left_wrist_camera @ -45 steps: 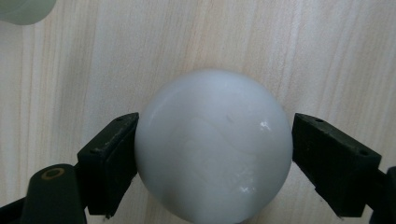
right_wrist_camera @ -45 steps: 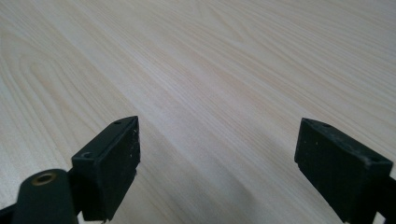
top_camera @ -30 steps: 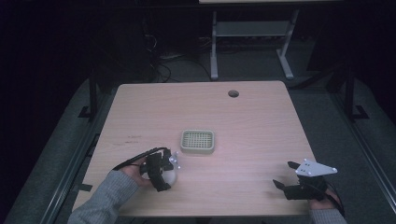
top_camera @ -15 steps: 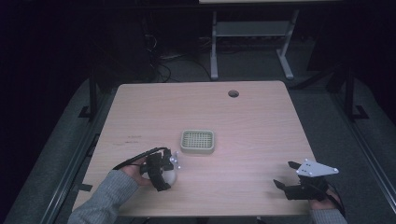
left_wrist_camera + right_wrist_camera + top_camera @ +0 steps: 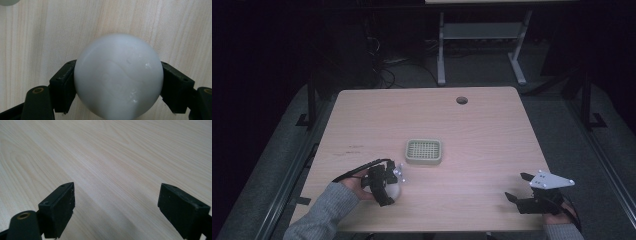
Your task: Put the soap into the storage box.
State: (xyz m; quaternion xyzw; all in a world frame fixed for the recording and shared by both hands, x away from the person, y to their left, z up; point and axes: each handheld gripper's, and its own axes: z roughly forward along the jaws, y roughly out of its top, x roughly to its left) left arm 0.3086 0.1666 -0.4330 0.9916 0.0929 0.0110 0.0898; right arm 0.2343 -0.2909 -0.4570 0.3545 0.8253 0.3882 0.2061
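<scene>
A smooth white ball (image 5: pixel 118 76) sits between the two black jaws of my left gripper (image 5: pixel 388 187), which is shut on it just over the wooden table (image 5: pixel 472 130). From the high view the white ball (image 5: pixel 393 190) shows near the table's front left, a short way in front of a small pale green grid basket (image 5: pixel 423 151). Near the front right edge, my right gripper (image 5: pixel 517 187) is open, and my right gripper (image 5: pixel 116 205) has only bare wood between its jaws.
A round cable hole (image 5: pixel 461 100) lies at the table's back right. A pale rounded edge (image 5: pixel 7 2) peeks in at the top left corner of the left gripper view. Beyond the table stands a metal frame (image 5: pixel 482 40) on a dark floor.
The right gripper has shifted slightly toward the front edge. The left gripper stays in place, holding the ball.
</scene>
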